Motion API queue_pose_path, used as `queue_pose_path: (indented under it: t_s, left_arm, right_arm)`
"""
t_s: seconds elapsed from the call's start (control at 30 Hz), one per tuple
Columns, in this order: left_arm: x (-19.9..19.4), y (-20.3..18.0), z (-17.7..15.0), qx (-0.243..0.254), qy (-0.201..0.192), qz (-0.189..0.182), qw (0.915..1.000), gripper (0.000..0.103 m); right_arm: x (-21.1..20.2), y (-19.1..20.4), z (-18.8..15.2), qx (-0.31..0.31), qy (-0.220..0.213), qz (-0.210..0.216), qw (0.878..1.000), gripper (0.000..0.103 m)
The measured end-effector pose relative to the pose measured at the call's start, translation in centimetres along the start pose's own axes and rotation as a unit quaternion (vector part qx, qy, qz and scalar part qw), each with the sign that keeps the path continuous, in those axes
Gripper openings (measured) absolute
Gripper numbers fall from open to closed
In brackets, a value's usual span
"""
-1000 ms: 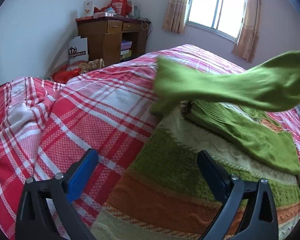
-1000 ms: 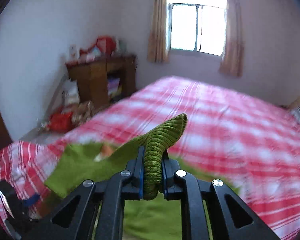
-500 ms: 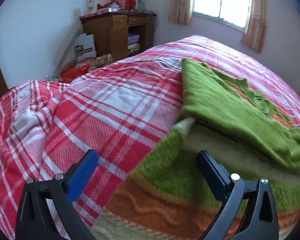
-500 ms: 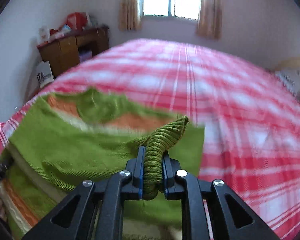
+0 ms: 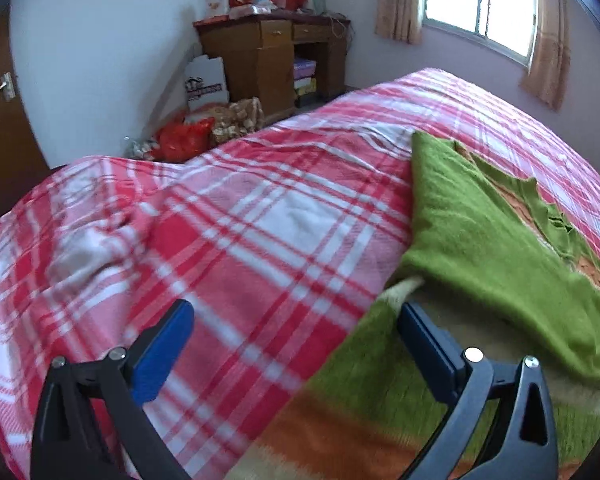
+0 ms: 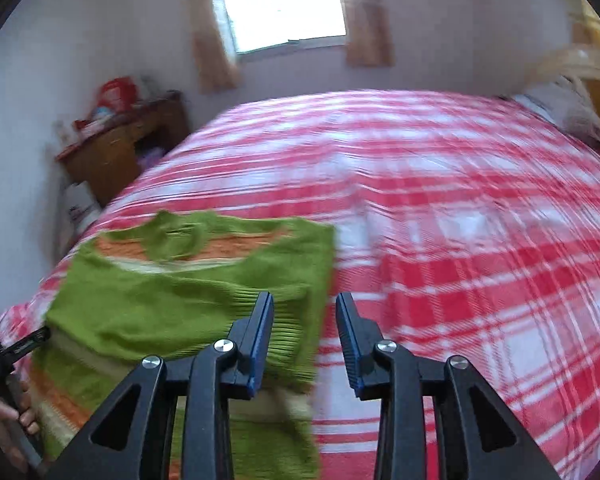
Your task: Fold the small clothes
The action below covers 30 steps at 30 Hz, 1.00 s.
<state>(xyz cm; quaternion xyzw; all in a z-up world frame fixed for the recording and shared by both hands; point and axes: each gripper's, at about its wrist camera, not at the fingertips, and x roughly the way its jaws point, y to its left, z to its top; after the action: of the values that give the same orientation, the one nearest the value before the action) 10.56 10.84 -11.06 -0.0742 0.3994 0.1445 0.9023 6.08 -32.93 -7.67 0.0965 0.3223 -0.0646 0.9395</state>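
Green, orange and cream striped knit sweater (image 6: 148, 312) on red plaid bedspread (image 5: 260, 240), sleeve folded across, right gripper (image 6: 304, 332) jaws opening, nothing pinched, left gripper (image 5: 296, 344) wide apart, empty.

— Position of my right claw (image 6: 304, 336)?
— Over the near right edge of the green knit sweater with orange and cream stripes (image 6: 160, 300). Jaws opening; blue pads clear of cloth, the ribbed green cuff (image 6: 288, 340) lying loose between and below them.
— Sweater?
— Flat on the red-and-white plaid bedspread (image 6: 460, 240), sleeve laid across its body.
— Surroundings?
— Blurred. Bright window with tan curtains (image 6: 284, 4) ahead, brown wooden desk (image 6: 120, 152) at left. A hand (image 6: 8, 420) grips dark gear at the lower left edge.
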Motion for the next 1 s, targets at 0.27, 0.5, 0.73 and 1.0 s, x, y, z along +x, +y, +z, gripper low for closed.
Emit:
queue_pose_path:
  t_s: [0.27, 0.5, 0.73, 1.0]
  left_arm:
    - [-2.5, -5.3, 1.3, 0.100, -0.102, 0.000, 0.9897, 0.103]
    - [1.8, -5.2, 1.4, 0.118, -0.053, 0.020, 0.9914, 0.103]
    - [2.8, -3.7, 1.7, 0.085, -0.029, -0.003, 0.9959, 0.103]
    - [-4.9, -0.8, -0.1, 0.153, -0.099, -0.058, 0.9816, 0.103]
  right_arm:
    - [5.4, 5.0, -1.4, -0.032, 0.061, 0.055, 0.996, 0.034]
    - [5.4, 6.1, -3.3, -0.060, 0.071, 0.071, 0.993, 0.034]
    - [5.6, 3.2, -4.4, -0.067, 0.076, 0.063, 0.993, 0.034]
    - [-4.1, 1.7, -3.8, -0.049, 0.006, 0.066, 0.997, 0.034]
